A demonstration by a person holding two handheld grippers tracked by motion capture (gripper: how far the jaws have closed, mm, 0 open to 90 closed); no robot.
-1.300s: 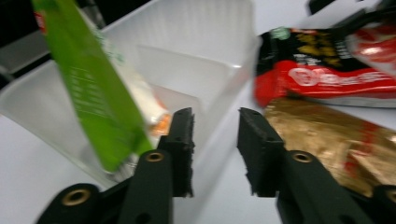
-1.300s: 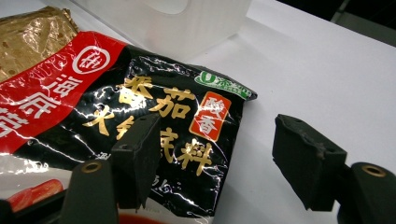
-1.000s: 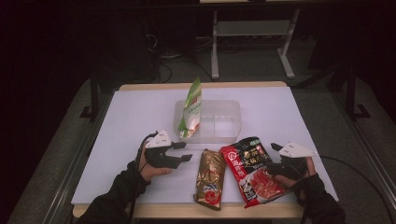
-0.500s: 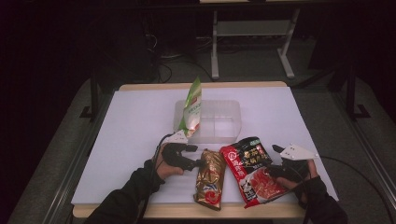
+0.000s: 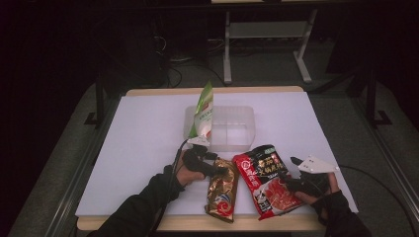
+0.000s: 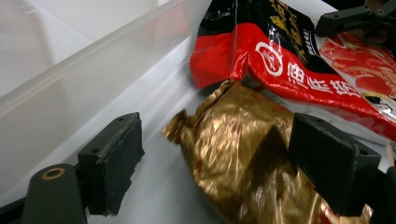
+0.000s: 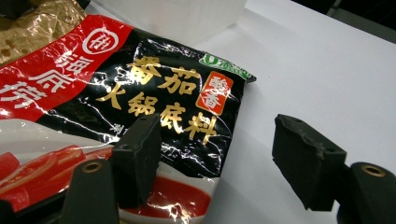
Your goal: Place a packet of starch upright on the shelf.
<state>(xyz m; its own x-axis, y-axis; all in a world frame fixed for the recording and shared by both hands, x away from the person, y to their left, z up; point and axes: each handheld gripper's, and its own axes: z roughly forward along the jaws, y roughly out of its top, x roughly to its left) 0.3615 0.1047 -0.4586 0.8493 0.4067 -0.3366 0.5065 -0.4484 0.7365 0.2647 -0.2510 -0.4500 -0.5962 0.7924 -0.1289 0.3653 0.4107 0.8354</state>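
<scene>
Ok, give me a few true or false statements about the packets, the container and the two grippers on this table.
1. The left gripper has its jaws open around the gold packet's top end. True.
2. The green packet lies flat on the table. False: it stands leaning in the clear plastic container.
3. The red and black packet lies beside the gold one. True.
4. The right gripper is clamped shut. False: its jaws stand apart at that packet's edge.

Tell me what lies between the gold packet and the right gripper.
The red and black soup-base packet lies between the gold packet and the right gripper, overlapping the gold packet's edge, as the high view shows. The right gripper's open jaws straddle its near edge.
</scene>
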